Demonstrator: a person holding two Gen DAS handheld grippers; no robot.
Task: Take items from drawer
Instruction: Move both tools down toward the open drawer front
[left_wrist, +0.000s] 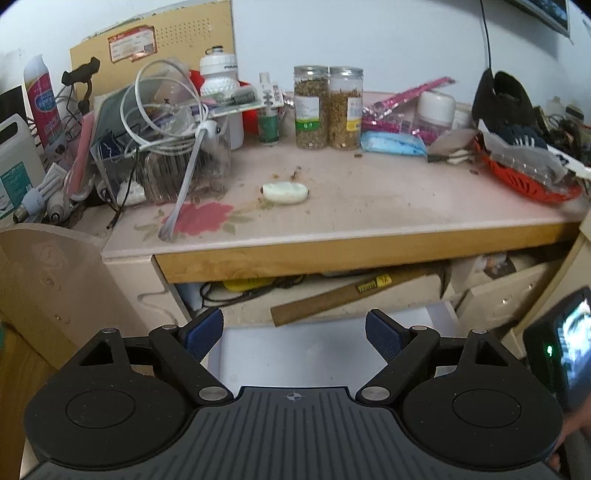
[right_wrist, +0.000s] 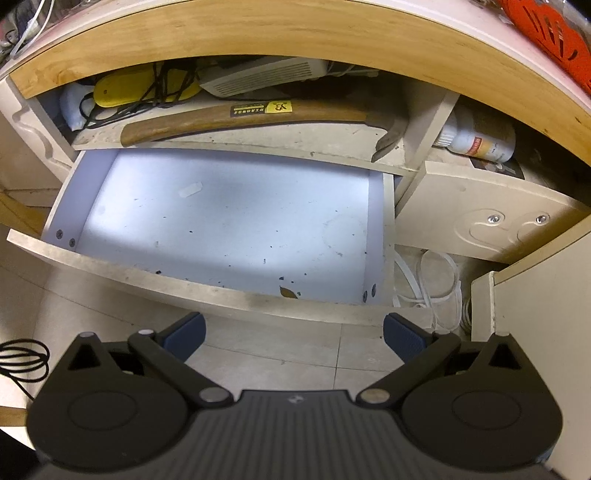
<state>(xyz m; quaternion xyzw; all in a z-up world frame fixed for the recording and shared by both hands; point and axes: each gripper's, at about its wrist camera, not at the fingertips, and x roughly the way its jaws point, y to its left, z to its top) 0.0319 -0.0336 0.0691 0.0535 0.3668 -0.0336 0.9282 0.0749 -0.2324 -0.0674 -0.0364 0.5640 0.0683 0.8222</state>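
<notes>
Cluttered and pink-topped, the desk (left_wrist: 369, 206) filled my left view, with one white drawer (right_wrist: 376, 229) pulled out beneath it. That drawer held no items: only dark specks, a scrap of tape and one dry leaf (right_wrist: 289, 292) lay on its floor. As I judged it, such a bare drawer fitted either a job already finished or one whose items were elsewhere; I could not tell which. A second drawer (right_wrist: 480, 225) to the right stood slightly open, with one white bottle (right_wrist: 480, 142) lying on its side in the gap above it.

On the shelf above the open drawer lay one wooden-handled hammer (right_wrist: 236, 118), one white vented box (right_wrist: 266, 75) and one yellow case (right_wrist: 129, 88) wrapped in black cable. On the desktop I counted two jars of dried herbs (left_wrist: 327, 107), one orange basket (left_wrist: 524, 177), one white lump (left_wrist: 285, 192) and one spoon (left_wrist: 181, 195).

My left gripper (left_wrist: 294, 330) hung spread wide over the drawer, holding nothing. My right gripper (right_wrist: 293, 334) was equally wide apart and bare, just outside the drawer's front edge.
</notes>
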